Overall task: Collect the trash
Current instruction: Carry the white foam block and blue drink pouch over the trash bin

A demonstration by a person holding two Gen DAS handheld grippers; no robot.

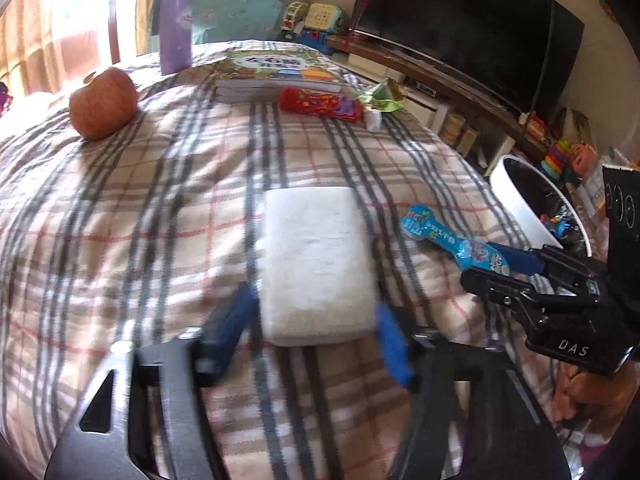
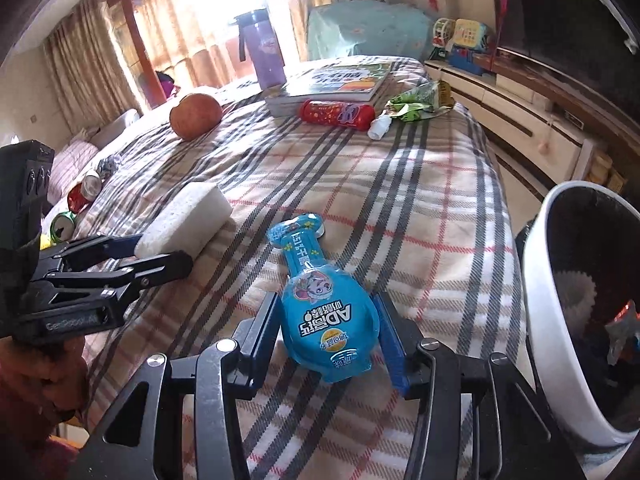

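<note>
Left gripper [image 1: 316, 332] blurred, spread around sponge [image 1: 316, 264], right gripper [image 2: 326, 344] spread astride bottle [image 2: 324, 312] near bed's [image 2: 400, 184] right edge, bin [image 2: 560, 320] cut off.

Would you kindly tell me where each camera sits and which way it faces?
Left wrist: on the left gripper, looking along the plaid bed at the white sponge; the right gripper shows too.
Right wrist: on the right gripper, facing the blue bottle, white bin beside.
Shared: sponge, bottle, bin, apple.
</note>
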